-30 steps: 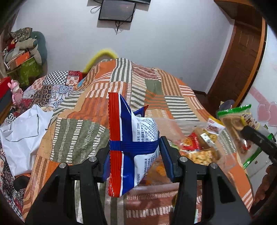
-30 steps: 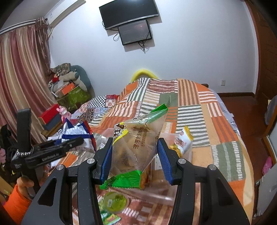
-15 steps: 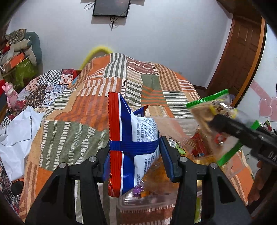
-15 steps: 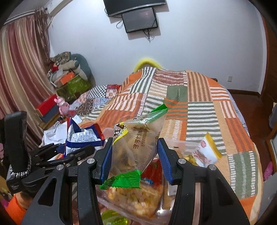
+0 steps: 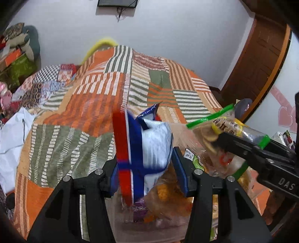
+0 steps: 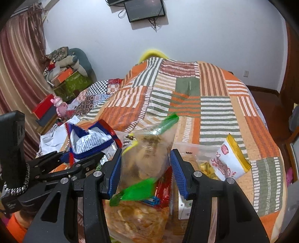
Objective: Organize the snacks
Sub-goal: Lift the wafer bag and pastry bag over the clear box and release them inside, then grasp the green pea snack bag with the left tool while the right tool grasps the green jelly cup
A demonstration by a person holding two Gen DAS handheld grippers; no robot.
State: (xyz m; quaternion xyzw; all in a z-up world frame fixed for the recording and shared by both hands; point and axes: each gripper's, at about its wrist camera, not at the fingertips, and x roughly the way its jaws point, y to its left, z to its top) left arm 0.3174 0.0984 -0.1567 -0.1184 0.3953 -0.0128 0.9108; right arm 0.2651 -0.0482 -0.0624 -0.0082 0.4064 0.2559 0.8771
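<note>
My left gripper (image 5: 144, 168) is shut on a red, white and blue snack bag (image 5: 151, 145), held upright. My right gripper (image 6: 145, 168) has a clear biscuit bag with green ends (image 6: 147, 155) between its pads. They still touch the bag while the jaws are opening slightly. Both bags hang just above a clear plastic container (image 6: 198, 147) of mixed snacks on the bed. A white and yellow packet (image 6: 228, 162) leans at the container's right side. The left gripper (image 6: 82, 160) and its bag (image 6: 89, 144) show at left in the right wrist view. The biscuit bag (image 5: 211, 130) shows at right in the left wrist view.
A striped patchwork quilt (image 6: 186, 97) covers the bed. White cloth (image 5: 11, 134) lies at its left edge. Stacked boxes and soft toys (image 6: 71, 82) stand by the curtain at left. A wooden door (image 5: 252, 65) is at the right, and a screen (image 6: 143, 9) hangs on the wall.
Both grippers have come forward and down over the clear container with their bags. The two bags now sit closer together, and both look blurred.
</note>
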